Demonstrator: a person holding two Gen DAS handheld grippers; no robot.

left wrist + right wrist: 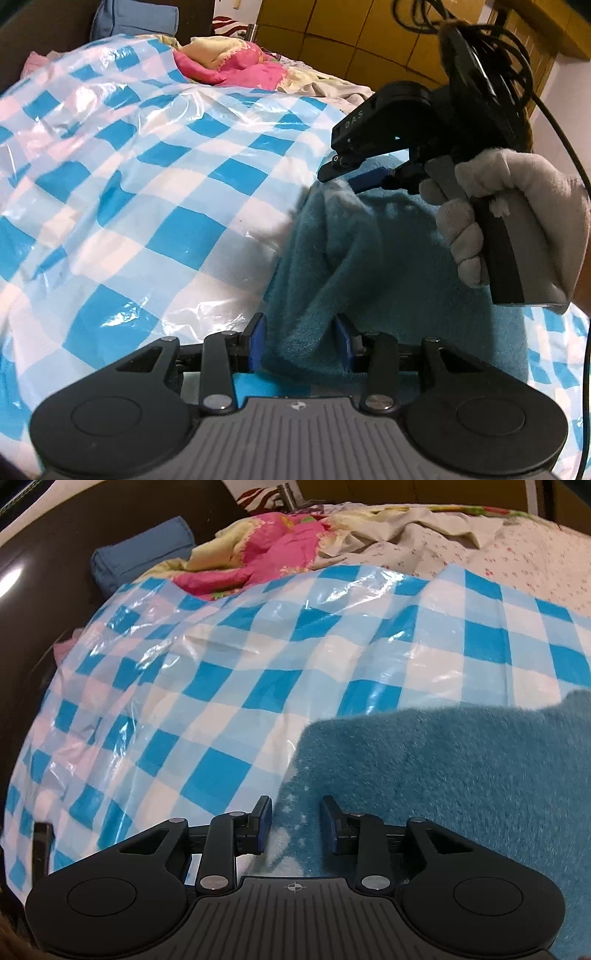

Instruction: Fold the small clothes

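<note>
Left gripper [301, 341], bottom centre, and right gripper [354, 177], upper right, each pinch the teal towel's [369, 266] edge, lifting it off the checked plastic sheet [147, 184] to fold.

Your left gripper [301, 341] pinches a bunched fold of the teal garment [369, 266], pointing down. Your right gripper [295, 821] clamps its far edge, gloved hand [517, 221] on the handle.

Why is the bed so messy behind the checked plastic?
A pink and yellow crumpled cloth is heaped at the far edge of the blue and white checked plastic sheet, not folded. The sheet itself is wrinkled. The fluffy teal garment lies bunched on it, not flat.
</note>
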